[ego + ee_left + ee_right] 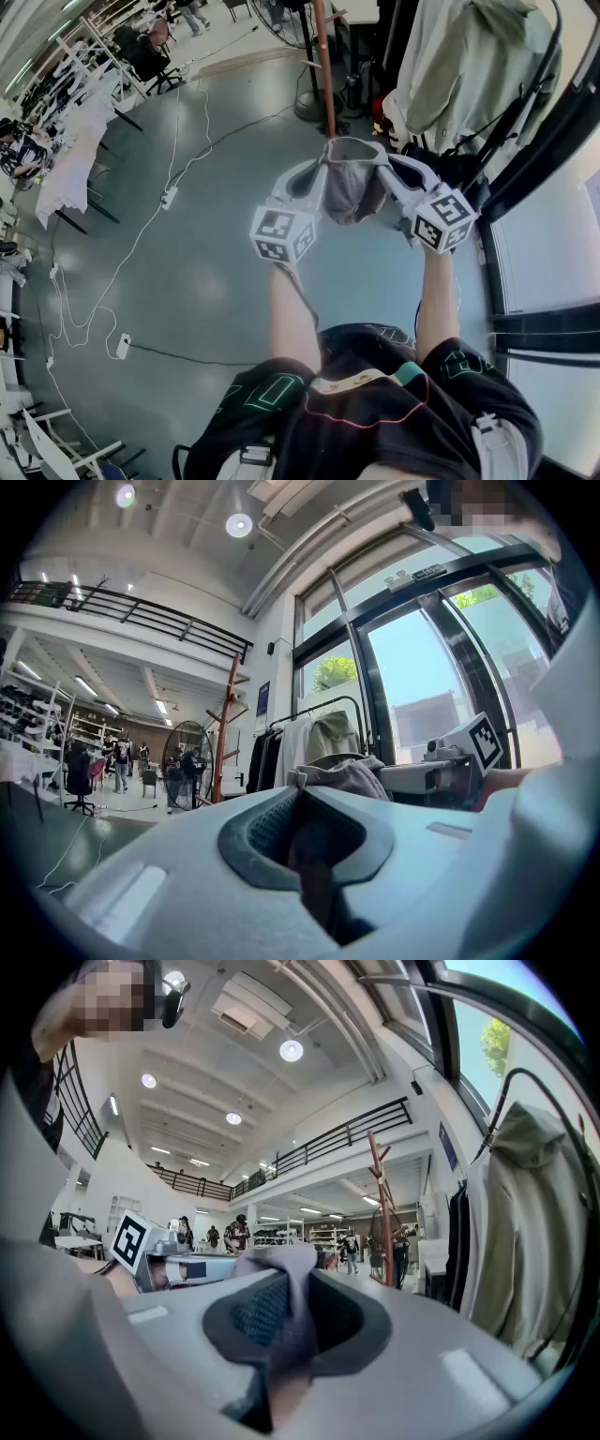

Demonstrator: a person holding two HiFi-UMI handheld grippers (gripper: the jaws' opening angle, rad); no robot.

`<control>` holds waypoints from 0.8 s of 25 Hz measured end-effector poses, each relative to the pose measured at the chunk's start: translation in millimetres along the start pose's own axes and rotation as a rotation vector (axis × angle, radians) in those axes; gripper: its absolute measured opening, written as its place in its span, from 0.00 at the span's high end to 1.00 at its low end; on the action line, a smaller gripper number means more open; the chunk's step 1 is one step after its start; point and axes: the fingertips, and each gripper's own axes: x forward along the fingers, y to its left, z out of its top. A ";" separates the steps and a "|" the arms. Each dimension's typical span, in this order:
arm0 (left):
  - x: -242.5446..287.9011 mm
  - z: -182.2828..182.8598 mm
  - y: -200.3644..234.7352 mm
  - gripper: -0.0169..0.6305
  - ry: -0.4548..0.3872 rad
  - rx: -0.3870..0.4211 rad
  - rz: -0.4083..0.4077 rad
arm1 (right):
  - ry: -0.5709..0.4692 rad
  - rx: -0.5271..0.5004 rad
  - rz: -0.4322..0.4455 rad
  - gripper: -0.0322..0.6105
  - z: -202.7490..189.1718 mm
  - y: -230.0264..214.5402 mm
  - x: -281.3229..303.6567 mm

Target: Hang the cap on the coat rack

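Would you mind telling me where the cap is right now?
In the head view, the cap hangs mid-frame, held between the left hand-held gripper and the right hand-held gripper, with the brown coat rack standing beyond it.

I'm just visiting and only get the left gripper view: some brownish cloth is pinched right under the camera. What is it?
Observer: The cap; the head view shows it opened out between the left gripper and right gripper.
Operator: Does the right one really grip it?
Observer: Yes, the right gripper view shows the cap's edge clamped between its jaws.
Operator: Where is that wooden rack?
Observer: In the head view the coat rack stands ahead of the person, past the cap.
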 end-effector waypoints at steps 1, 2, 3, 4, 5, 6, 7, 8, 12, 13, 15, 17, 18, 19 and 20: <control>1.4 1.2 -0.2 0.94 -0.006 -0.002 -0.001 | -0.008 0.003 -0.006 0.84 1.1 -1.8 0.9; 2.7 2.1 -0.4 0.94 -0.012 -0.002 -0.002 | -0.013 0.003 -0.012 0.84 1.7 -3.7 1.8; 4.1 2.5 -0.5 0.94 -0.015 -0.001 -0.001 | -0.013 0.002 -0.017 0.84 1.2 -5.5 2.8; 5.5 2.1 -0.5 0.94 -0.015 0.003 0.001 | -0.009 -0.003 -0.021 0.84 -0.2 -7.2 3.8; 6.7 1.2 -0.2 0.94 -0.013 0.006 0.003 | -0.004 -0.008 -0.022 0.84 -2.1 -8.8 4.7; 8.0 0.3 0.4 0.94 -0.011 0.008 0.006 | -0.001 -0.011 -0.023 0.84 -3.6 -10.4 5.5; 9.7 -0.5 1.2 0.94 -0.010 0.008 0.007 | 0.000 -0.012 -0.023 0.84 -4.3 -12.2 6.5; 11.6 -1.1 2.3 0.94 -0.009 0.007 0.009 | -0.001 -0.013 -0.022 0.84 -4.5 -14.1 7.8; 19.5 -3.0 7.9 0.94 -0.006 -0.003 0.025 | 0.000 -0.009 -0.015 0.84 -5.1 -21.6 15.0; 21.6 -3.3 9.2 0.94 -0.006 -0.006 0.033 | 0.001 -0.008 -0.011 0.84 -5.4 -23.4 16.7; 25.3 -3.9 11.4 0.94 -0.004 -0.009 0.050 | 0.004 -0.007 0.000 0.84 -6.1 -27.0 19.6; 26.1 -7.0 13.1 0.94 -0.002 -0.020 0.072 | 0.010 0.001 0.014 0.84 -8.6 -29.5 22.3; 25.7 -10.0 14.2 0.94 -0.003 -0.035 0.083 | 0.014 0.008 0.019 0.84 -11.1 -30.3 24.0; 26.0 -13.6 16.1 0.94 -0.007 -0.058 0.095 | 0.016 0.017 0.023 0.84 -14.2 -31.6 26.8; 27.7 -17.0 19.9 0.94 -0.012 -0.083 0.107 | 0.018 0.025 0.026 0.84 -17.1 -33.0 31.9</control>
